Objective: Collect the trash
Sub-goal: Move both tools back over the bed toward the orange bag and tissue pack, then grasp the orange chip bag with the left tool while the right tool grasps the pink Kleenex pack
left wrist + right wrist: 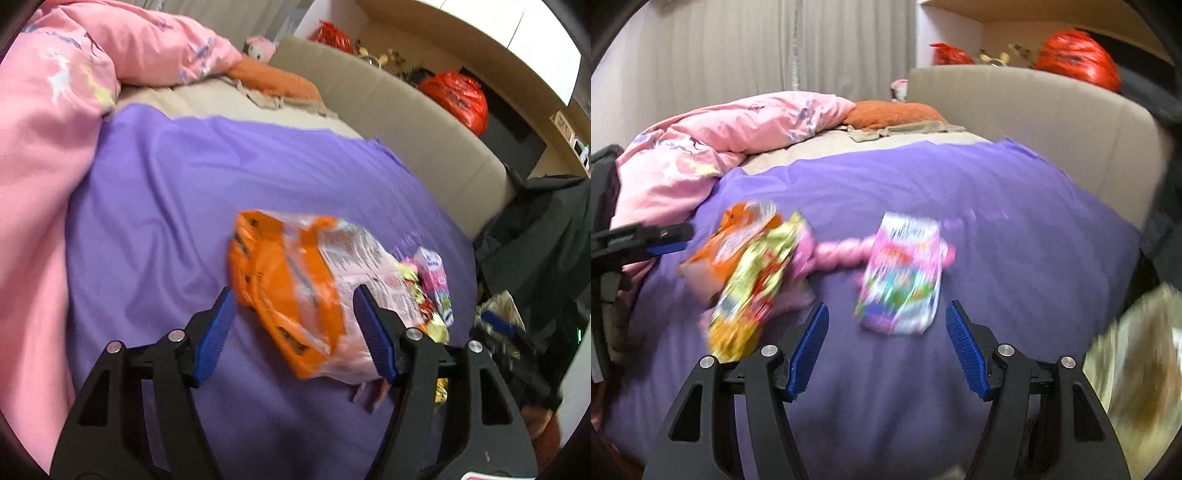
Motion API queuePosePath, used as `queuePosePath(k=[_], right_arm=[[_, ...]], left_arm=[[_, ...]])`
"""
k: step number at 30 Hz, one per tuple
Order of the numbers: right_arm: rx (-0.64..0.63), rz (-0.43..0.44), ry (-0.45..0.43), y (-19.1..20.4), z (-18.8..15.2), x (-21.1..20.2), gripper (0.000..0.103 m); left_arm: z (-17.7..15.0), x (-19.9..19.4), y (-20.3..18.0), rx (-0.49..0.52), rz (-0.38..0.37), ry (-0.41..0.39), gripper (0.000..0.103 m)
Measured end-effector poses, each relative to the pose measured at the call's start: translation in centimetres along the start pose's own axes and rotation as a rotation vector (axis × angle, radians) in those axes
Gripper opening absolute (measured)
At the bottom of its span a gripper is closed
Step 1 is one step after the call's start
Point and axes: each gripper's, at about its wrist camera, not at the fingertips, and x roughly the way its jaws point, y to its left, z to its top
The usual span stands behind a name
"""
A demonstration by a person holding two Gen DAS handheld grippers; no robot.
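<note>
Orange wrapper (pixel 291 291): I see it lower centre of the left wrist view, lying flat on the purple sheet (pixel 166 206). Its near end sits between my left tool's blue pads.
Pink carton (pixel 905 273): centre of the right wrist view, on the same sheet, just ahead of my right tool. In the left wrist view it shows right of centre, beyond the orange wrapper.
Yellow wrapper (pixel 753 288): left of centre in the right wrist view, overlapping the orange wrapper. Motion blur hides its print.
Left gripper (pixel 293 314): released, jaws spread wide. One pad stands on each side of the orange wrapper; I cannot tell whether either pad touches it.
Right gripper (pixel 886 328): released, jaws spread wide, nothing between them. The pink carton lies just beyond the fingertips.
Step in hand: I judge this the approach to the first pick, with both tools lined up on separate items. No trash is lifted yet.
Next move: I advance the left tool so more of the orange wrapper enters the gap, then close. The film looks thin and slippery, so a deep bite suits it.
Surroundings: pink duvet (pixel 48 122) at upper left of the left wrist view; beige headboard (pixel 1034 122) at upper right of the right wrist view.
Collection point: no bin or bag is clearly identifiable.
</note>
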Motion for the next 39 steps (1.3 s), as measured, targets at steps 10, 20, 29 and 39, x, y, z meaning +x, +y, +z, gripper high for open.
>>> queuePosePath(k=[10,20,29,39], right_arm=[[0.027,-0.079,0.027,-1.3,4.6,3.3,0.062],[0.109,-0.067,0.053,-1.4,-0.5,2.2,0.062],[0.174,0.037,0.021,-4.2,-3.4,0.1,0.062],[0.214,0.166,0.005,-5.9,-1.0,1.9,0.062]], left_arm=[[-1.4,1.2,1.5,0.004,-0.18,0.084,0.063],[-0.6,1.8,1.3,0.012,-0.043,0.039,0.063],[-0.8,2.9,-2.0,-0.022,0.029,0.078,0.063],[-1.4,-0.7,-5.5,0.031,0.012,0.048,0.071]])
